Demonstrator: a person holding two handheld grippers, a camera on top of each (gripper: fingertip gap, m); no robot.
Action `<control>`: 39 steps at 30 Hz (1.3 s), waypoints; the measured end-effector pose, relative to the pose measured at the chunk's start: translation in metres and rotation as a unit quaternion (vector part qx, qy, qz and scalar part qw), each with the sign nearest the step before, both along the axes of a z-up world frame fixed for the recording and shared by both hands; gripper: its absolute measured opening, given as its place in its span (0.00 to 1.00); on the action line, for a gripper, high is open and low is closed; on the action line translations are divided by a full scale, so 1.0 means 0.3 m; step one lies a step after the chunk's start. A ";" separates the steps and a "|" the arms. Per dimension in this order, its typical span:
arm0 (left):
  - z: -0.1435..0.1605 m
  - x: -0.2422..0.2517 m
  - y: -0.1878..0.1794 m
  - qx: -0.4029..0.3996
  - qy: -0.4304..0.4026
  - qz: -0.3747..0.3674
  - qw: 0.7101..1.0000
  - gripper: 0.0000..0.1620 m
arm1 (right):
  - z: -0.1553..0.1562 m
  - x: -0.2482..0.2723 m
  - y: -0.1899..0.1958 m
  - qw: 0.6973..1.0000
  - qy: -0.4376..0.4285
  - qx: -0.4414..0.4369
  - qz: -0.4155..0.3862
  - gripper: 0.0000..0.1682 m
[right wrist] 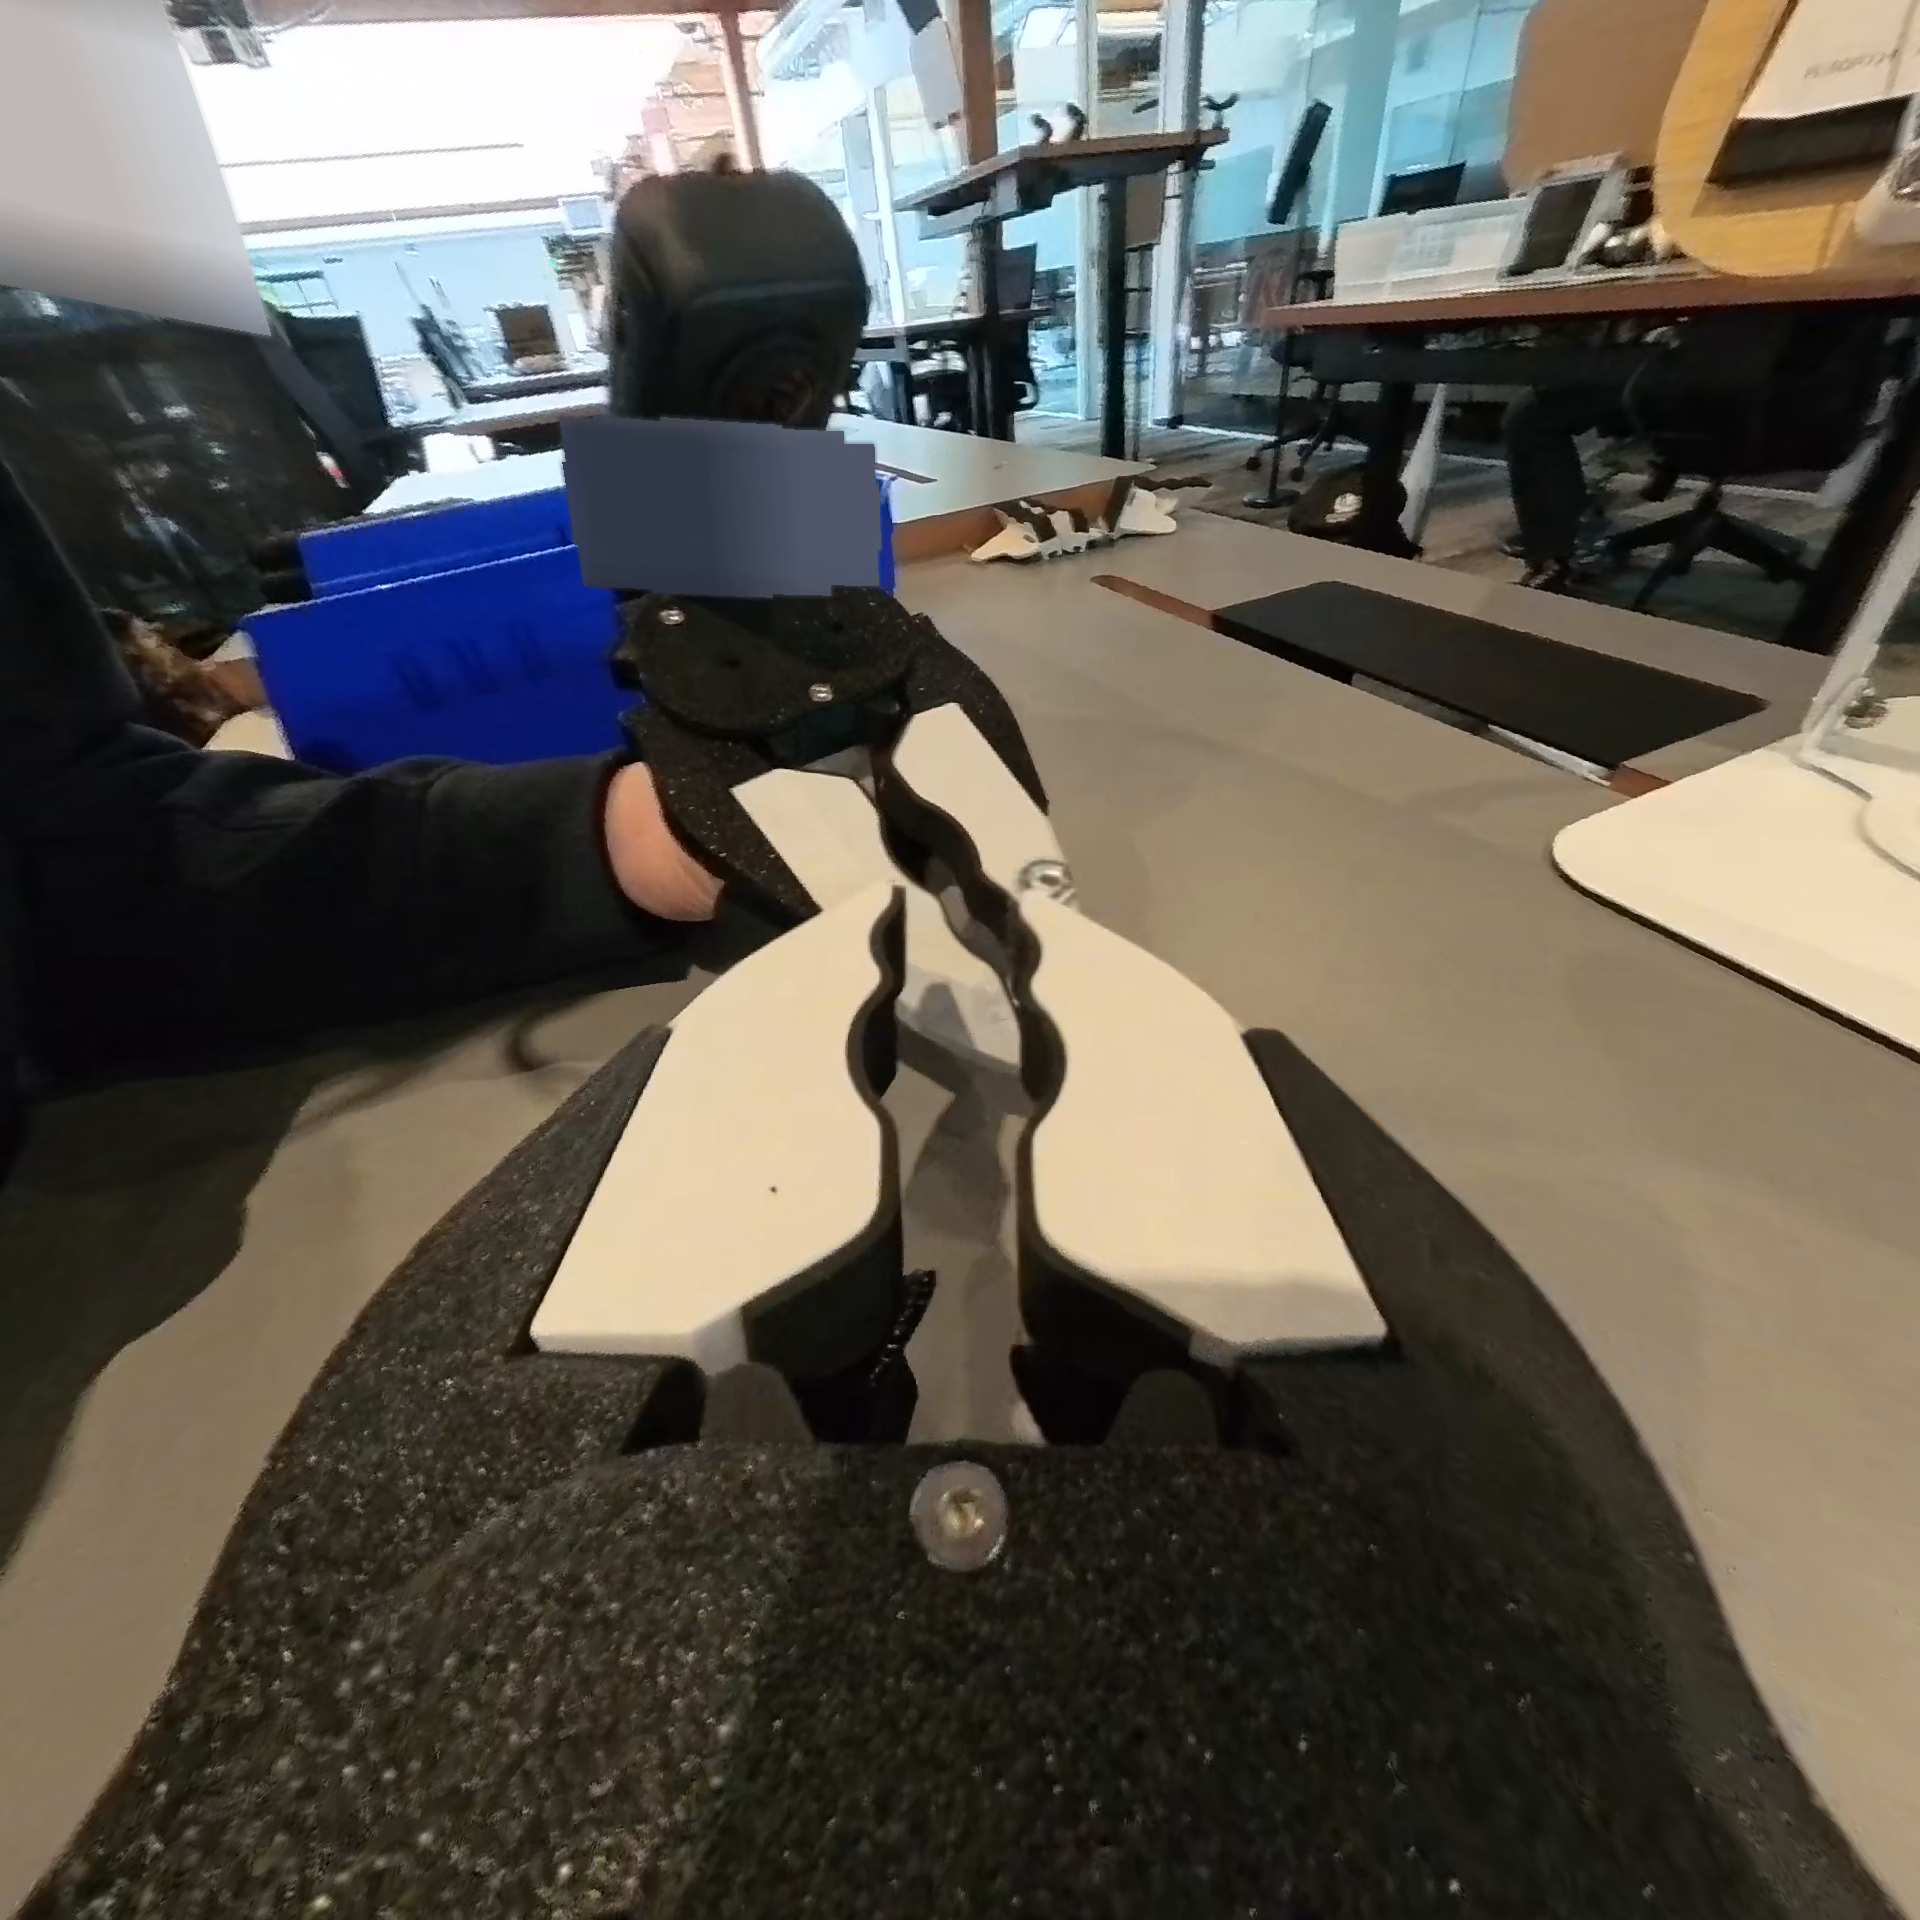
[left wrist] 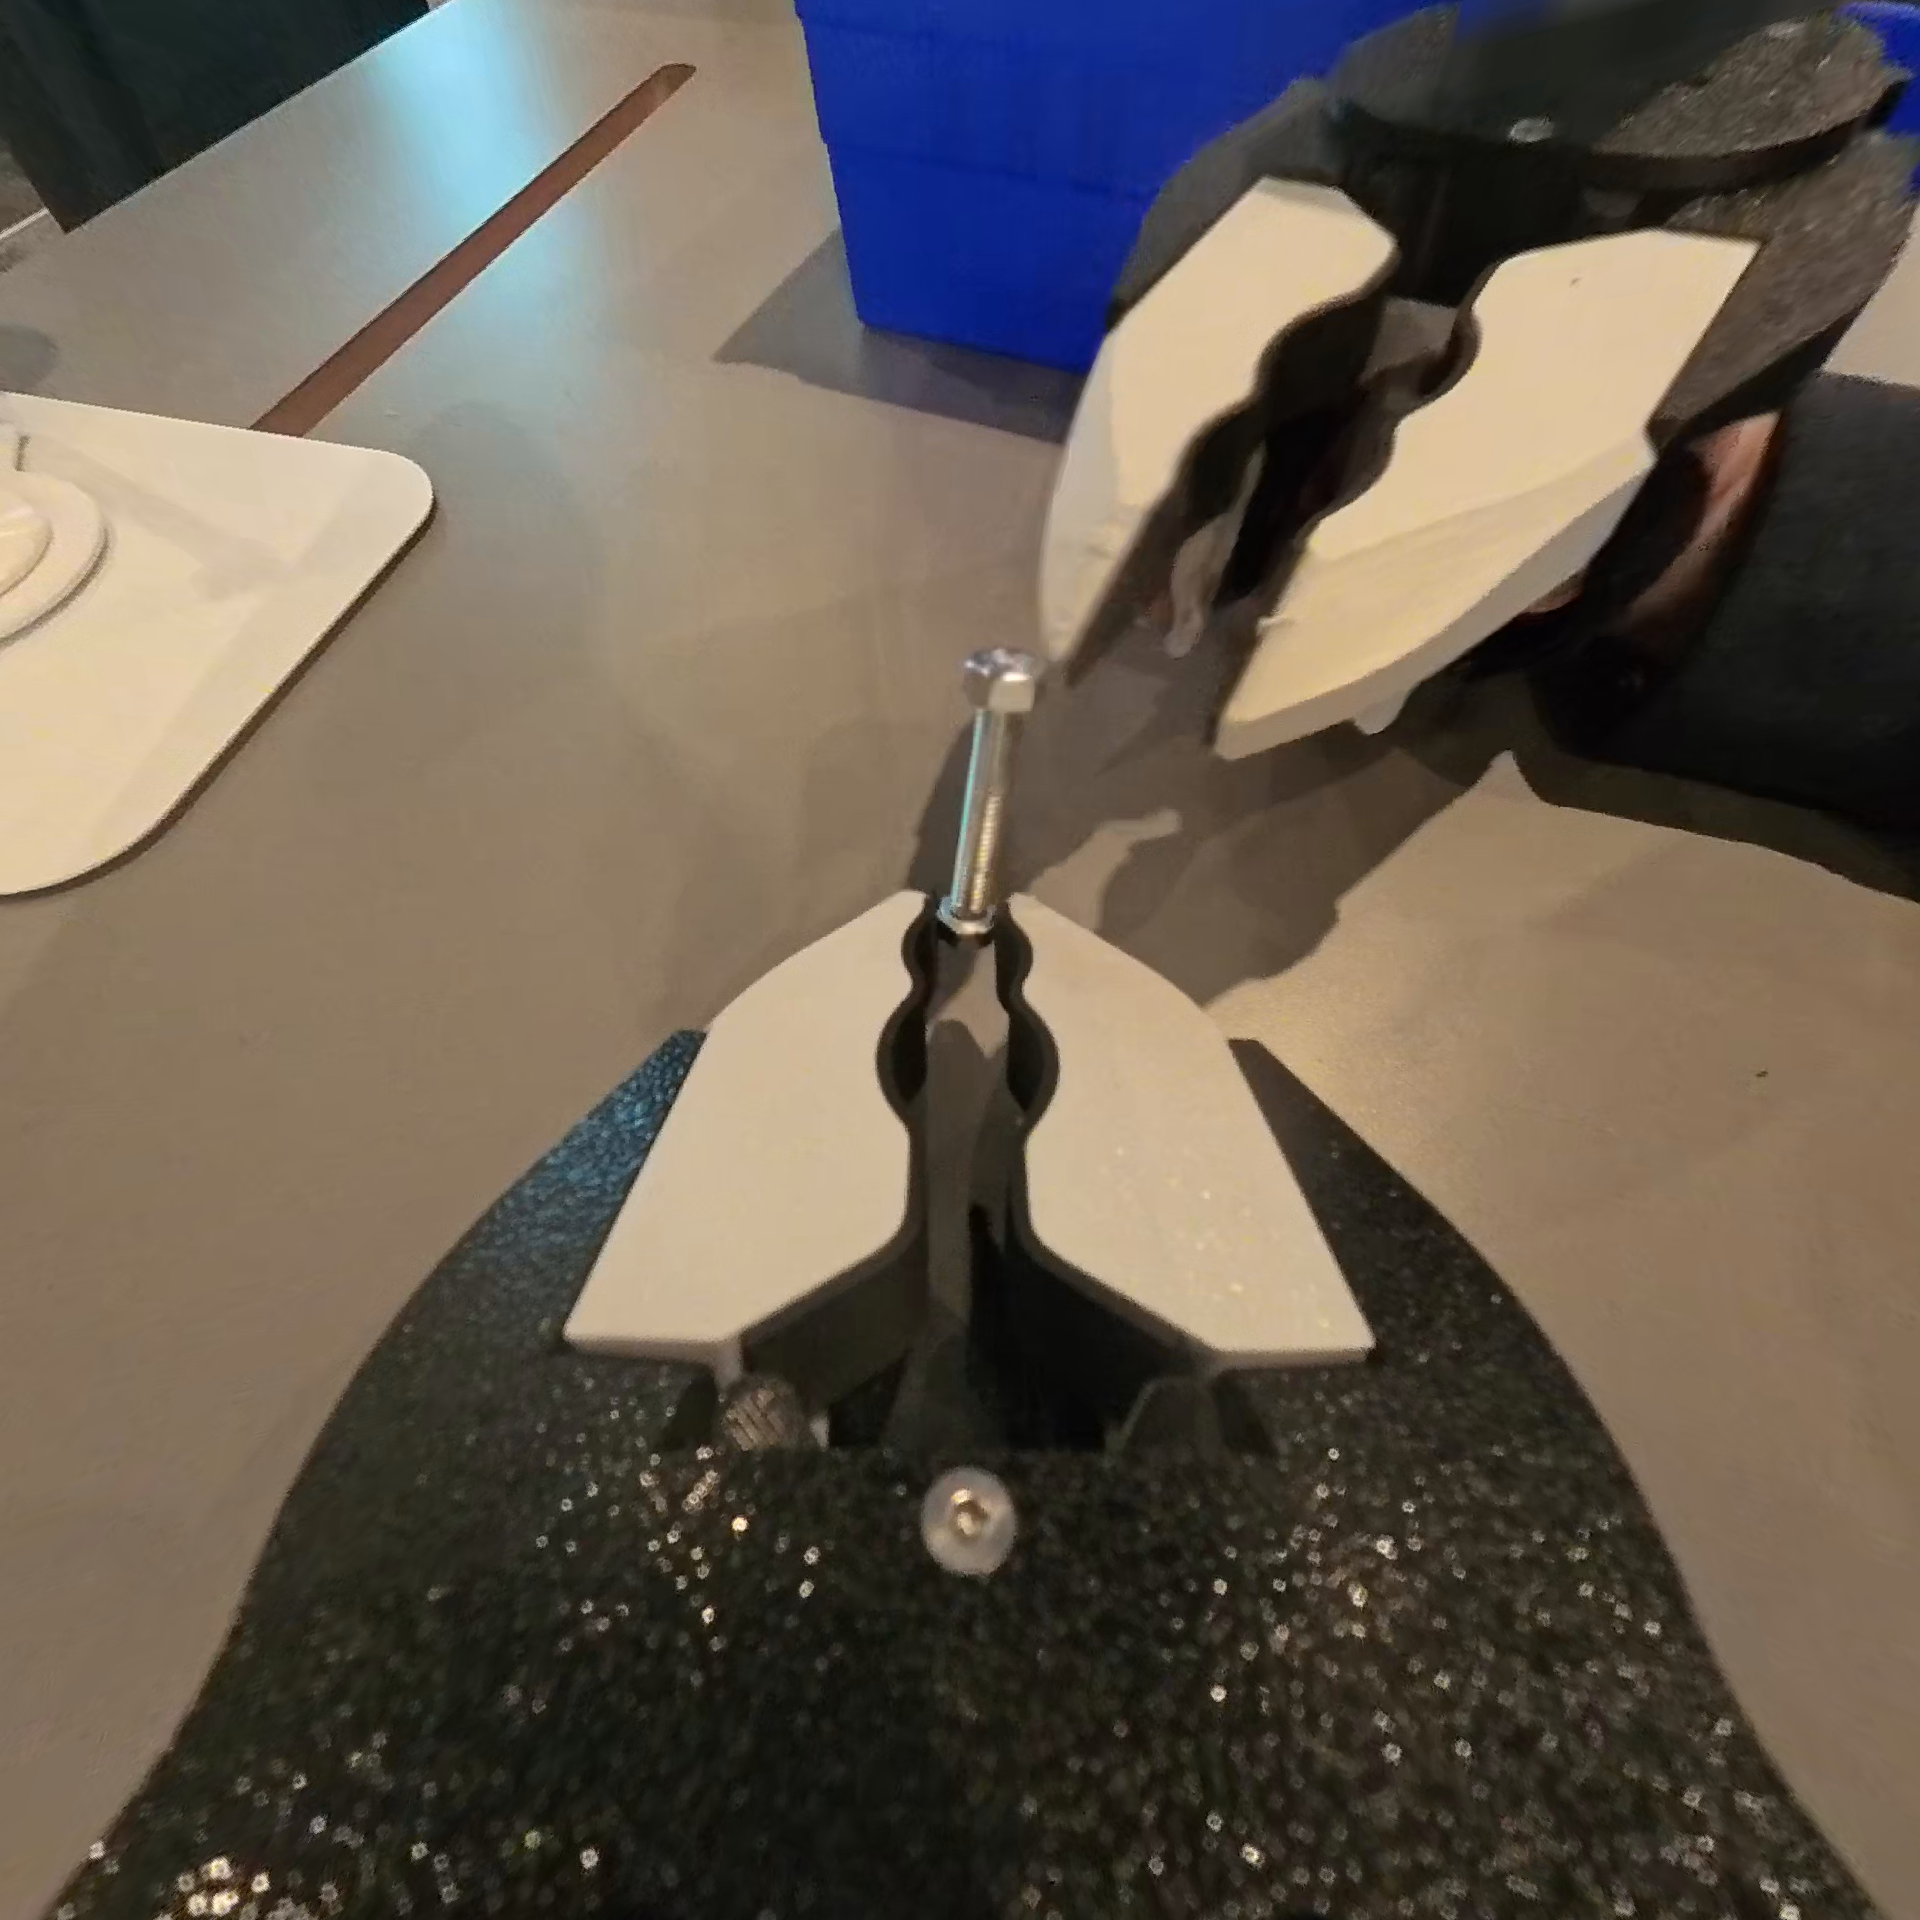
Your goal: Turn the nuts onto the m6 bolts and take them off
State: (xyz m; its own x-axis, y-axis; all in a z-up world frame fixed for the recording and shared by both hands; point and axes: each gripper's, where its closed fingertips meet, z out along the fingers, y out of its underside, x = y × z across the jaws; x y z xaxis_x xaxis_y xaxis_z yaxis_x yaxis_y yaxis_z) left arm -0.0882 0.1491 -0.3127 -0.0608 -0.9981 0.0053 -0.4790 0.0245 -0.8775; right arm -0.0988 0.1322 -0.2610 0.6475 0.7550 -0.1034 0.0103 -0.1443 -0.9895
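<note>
My left gripper (left wrist: pixel 966 916) is shut on a silver nut (left wrist: pixel 964 921) at its fingertips. A silver M6 bolt (left wrist: pixel 985 790) sits in the nut and points away from me, its hex head (left wrist: pixel 997 681) at the far end, above the grey table (left wrist: pixel 520 935). My right gripper (left wrist: pixel 1164 675) hovers to the upper right of the bolt head, open and empty, tips angled toward it. In the right wrist view my right gripper (right wrist: pixel 961 904) is open. The bolt head (right wrist: pixel 1044 878) shows just beyond its right fingertip, and the left gripper's fingers (right wrist: pixel 977 790) show behind.
A blue bin (left wrist: pixel 966 187) stands at the back of the table, also in the right wrist view (right wrist: pixel 436 644). A white base plate (left wrist: pixel 187 623) lies left. A black mat (right wrist: pixel 1475 665) lies farther off. A dark sleeve (right wrist: pixel 312 852) reaches in from the left. My hands' fingertips stand some 5 cm from each other.
</note>
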 end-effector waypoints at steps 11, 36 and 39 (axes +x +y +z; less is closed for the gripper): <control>-0.003 0.000 -0.002 0.001 0.003 -0.003 1.000 0.06 | 0.002 0.011 0.023 1.000 -0.004 0.007 -0.030 0.19; -0.003 0.000 -0.003 -0.001 0.003 -0.003 1.000 0.06 | -0.002 0.013 0.015 1.000 0.008 -0.011 -0.018 0.20; -0.003 0.000 -0.003 -0.001 0.003 -0.004 1.000 0.06 | -0.005 0.015 0.024 1.000 0.000 -0.008 -0.031 0.21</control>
